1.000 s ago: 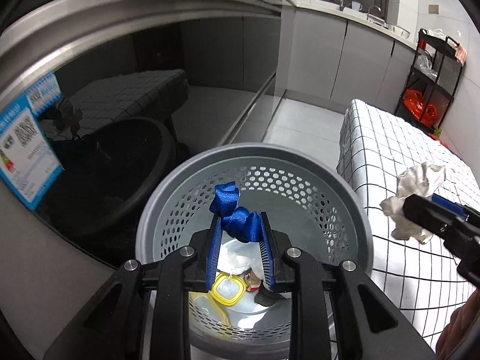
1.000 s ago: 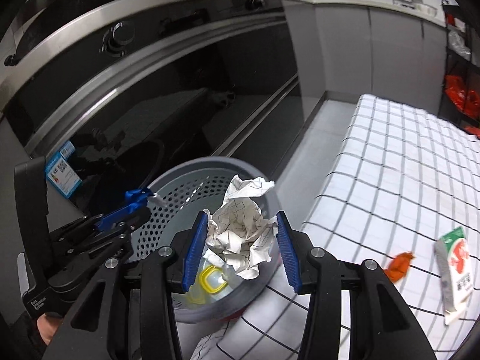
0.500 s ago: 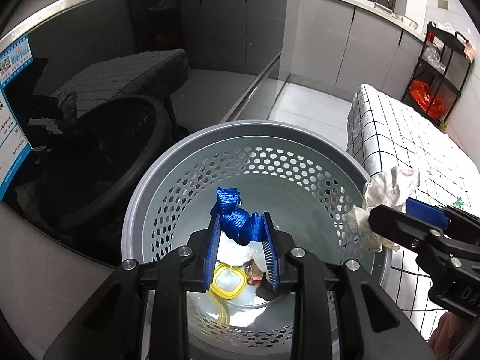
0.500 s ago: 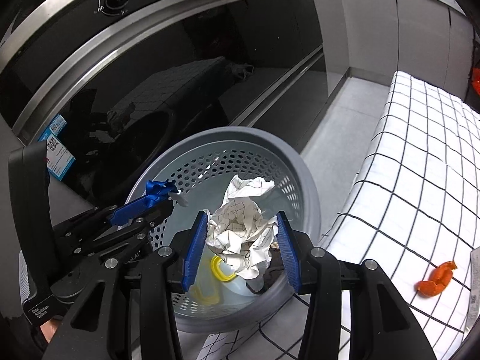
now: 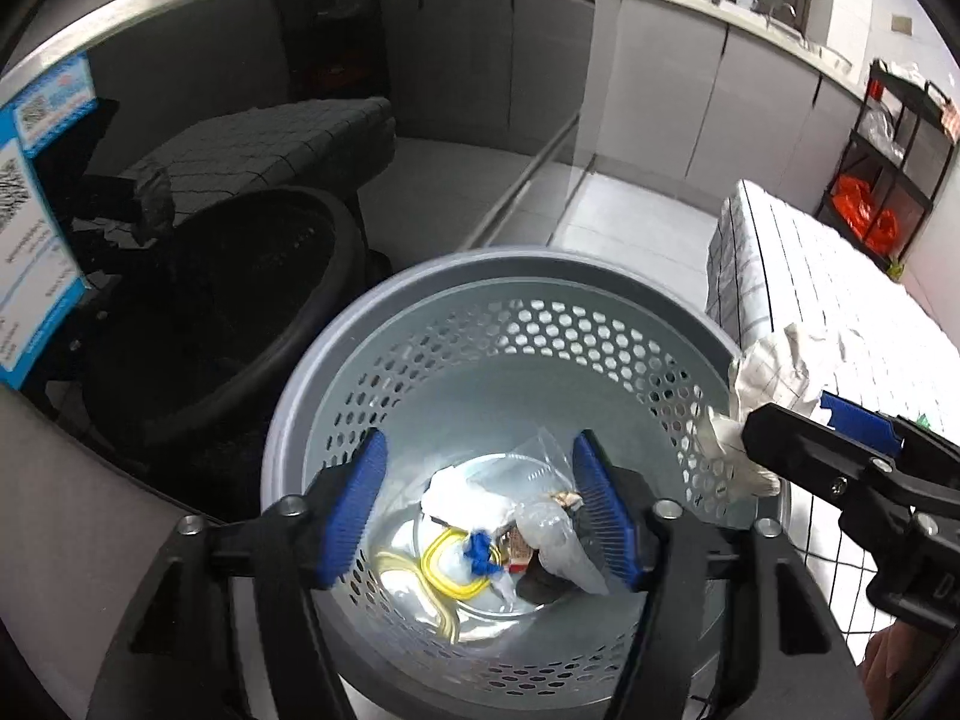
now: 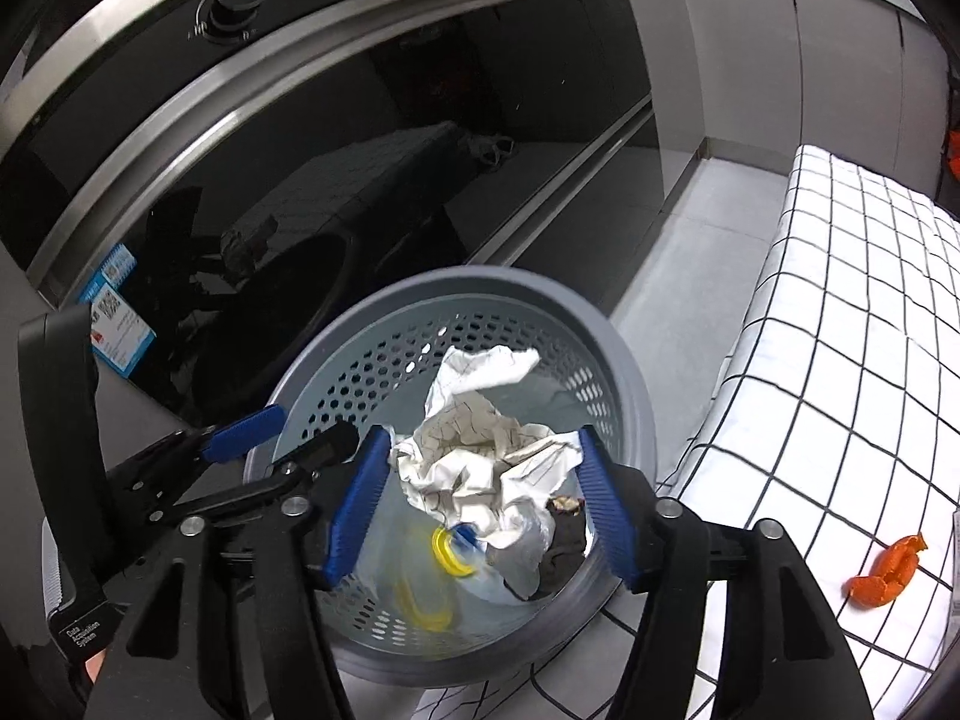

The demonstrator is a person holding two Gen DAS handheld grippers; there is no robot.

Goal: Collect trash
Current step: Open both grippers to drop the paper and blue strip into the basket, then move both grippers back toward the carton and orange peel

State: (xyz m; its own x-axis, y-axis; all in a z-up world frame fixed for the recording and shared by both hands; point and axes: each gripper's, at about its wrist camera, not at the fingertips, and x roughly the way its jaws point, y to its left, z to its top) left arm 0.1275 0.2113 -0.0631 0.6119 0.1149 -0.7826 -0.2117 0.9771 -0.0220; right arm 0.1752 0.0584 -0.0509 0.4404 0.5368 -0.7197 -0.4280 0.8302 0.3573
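A grey perforated bin point(image 5: 498, 276) stands on the floor beside the table. My left gripper point(image 5: 480, 444) hangs over it with its jaws opening and nothing between them. The blue ribbon point(image 5: 480, 552) lies at the bottom on a yellow ring and white scraps. My right gripper point(image 6: 480, 441) is over the same bin point(image 6: 630, 372), jaws opening, and the crumpled paper point(image 6: 474, 456) still touches both pads. In the left wrist view that paper point(image 5: 774, 372) sits at the bin's right rim, at the tip of the right gripper point(image 5: 798, 414). The left gripper point(image 6: 300, 432) shows at the lower left of the right wrist view.
An orange peel point(image 6: 888, 570) lies on the checked tablecloth point(image 6: 840, 360) to the right of the bin. A dark glass oven door point(image 6: 300, 210) rises close behind the bin. A black rack point(image 5: 888, 180) stands at the far right wall. Grey floor tiles run between cabinets and table.
The left jaws have spread and the blue ribbon has dropped to the bin's bottom. The right jaws have widened around the paper, which has loosened and spread out.
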